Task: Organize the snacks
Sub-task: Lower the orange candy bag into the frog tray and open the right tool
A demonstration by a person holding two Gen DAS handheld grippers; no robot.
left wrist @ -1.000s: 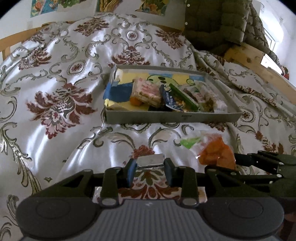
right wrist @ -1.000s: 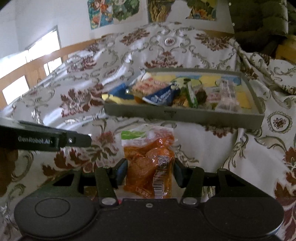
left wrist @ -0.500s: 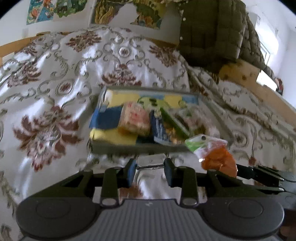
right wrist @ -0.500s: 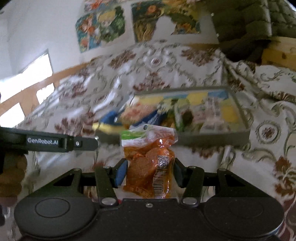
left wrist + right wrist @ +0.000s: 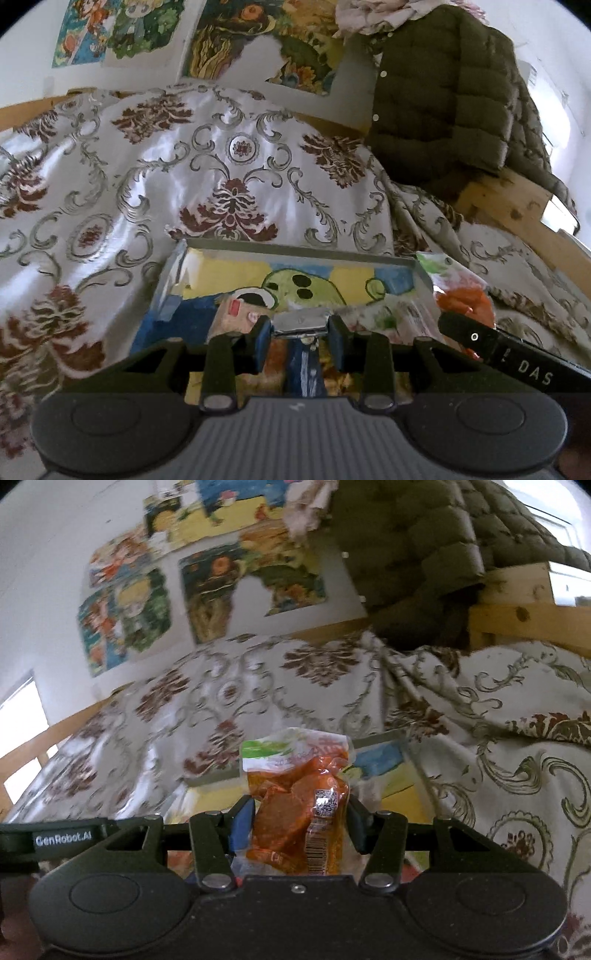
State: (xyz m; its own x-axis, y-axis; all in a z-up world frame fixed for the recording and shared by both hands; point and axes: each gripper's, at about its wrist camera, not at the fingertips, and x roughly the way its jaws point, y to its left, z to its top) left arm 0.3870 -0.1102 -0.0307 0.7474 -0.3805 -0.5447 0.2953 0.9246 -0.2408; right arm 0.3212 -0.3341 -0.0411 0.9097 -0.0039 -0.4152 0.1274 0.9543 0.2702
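Two claws, left claw [image 5: 300, 334], right claw [image 5: 297, 818], level, over tray [image 5: 295, 250]

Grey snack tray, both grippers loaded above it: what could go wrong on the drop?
1. The right gripper pinches the orange snack pouch low, so its top could flop and land on the grey tray's rim rather than inside.
2. The left gripper, holding a small silver packet, sits close beside the right gripper; they might bump.
3. The tray rests on soft patterned bedding and could tilt if pressed.
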